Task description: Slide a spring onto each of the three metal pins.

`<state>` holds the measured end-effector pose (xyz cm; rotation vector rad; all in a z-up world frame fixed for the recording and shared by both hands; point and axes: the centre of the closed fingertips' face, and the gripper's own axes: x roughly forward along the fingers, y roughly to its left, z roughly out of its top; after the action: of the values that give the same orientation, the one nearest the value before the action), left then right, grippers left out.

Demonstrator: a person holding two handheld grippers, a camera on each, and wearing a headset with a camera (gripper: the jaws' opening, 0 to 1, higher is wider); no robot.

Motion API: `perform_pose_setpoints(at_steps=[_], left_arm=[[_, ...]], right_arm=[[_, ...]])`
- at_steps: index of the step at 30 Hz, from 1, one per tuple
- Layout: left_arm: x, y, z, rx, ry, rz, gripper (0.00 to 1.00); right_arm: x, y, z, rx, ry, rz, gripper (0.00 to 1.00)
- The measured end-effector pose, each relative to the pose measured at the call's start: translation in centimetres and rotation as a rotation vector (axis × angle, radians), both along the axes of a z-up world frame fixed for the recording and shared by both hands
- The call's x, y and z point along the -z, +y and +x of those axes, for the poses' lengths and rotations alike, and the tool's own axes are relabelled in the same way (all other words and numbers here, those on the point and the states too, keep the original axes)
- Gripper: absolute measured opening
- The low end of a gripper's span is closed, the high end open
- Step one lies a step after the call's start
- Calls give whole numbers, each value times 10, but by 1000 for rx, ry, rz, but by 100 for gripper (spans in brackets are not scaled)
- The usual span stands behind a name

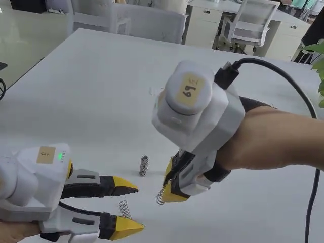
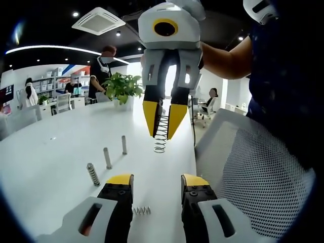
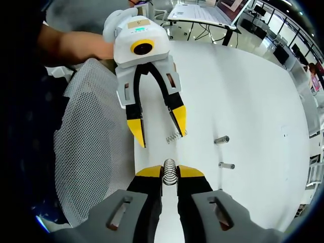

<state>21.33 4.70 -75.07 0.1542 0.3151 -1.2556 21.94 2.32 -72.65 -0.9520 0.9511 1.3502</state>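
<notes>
Two bare pins point(image 2: 124, 145) stand apart; right gripper point(image 2: 162, 135) nearby clamps a spring point(image 2: 160, 146).

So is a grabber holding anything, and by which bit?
The right gripper pinches a spring by its upper coils; the left gripper holds nothing.

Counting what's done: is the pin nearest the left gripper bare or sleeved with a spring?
Sleeved: a spring wraps that pin; the middle pin and far pin stand bare.
</notes>
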Motion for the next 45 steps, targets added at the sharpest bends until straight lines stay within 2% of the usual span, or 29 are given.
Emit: perform_pose_setpoints(at_steps=[10,22,34,39,45], left_arm=[[6,15,8,-64,6,8,38],[12,26,16,-130,8,12,50],[16,35,21,-174,19,20,59],[15,36,23,-184,21,17,60],[16,37,24,-191,24,18,61]], right_arm=[[-1,-22,15,45,-18,-24,7],[-10,-50,37,133,-34,-23,7],[-22,-78,71,216,-75,-38,7],[-20,-89,83,241,-84,-60,7],[-10,-98,96,259,-86,-86,8]])
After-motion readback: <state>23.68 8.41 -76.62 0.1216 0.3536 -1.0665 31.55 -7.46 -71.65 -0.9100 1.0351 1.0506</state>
